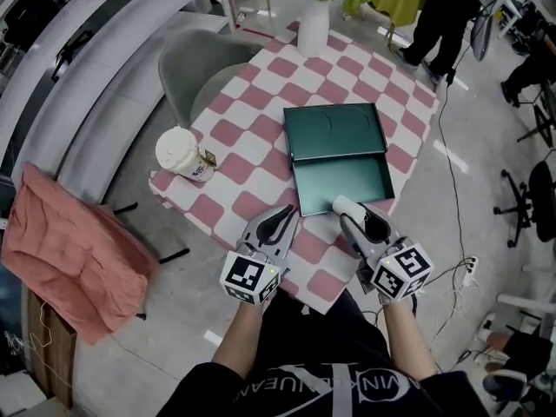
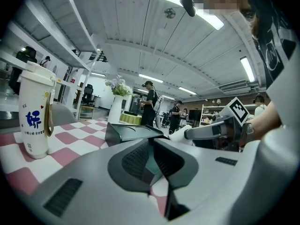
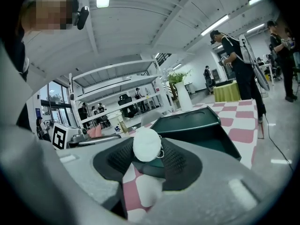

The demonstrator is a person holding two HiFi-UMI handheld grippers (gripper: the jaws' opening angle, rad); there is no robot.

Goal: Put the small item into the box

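Small item (image 3: 147, 144) sits clamped in the tips of the right gripper (image 1: 358, 220), at the box's (image 1: 340, 179) 6 o'clock rim. Letting go here could drop it short, onto the tabletop (image 1: 228, 133). Left gripper (image 1: 282, 219), at the box's 7 o'clock, has its jaws together on nothing.

Grey left gripper (image 1: 284, 211) and right gripper (image 1: 349, 214), black, apparently printed shirt (image 1: 295, 382).

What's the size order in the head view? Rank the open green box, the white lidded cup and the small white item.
Largest: open dark green box
Then: white lidded cup
Smallest: small white round item in the right tool, despite being nearest
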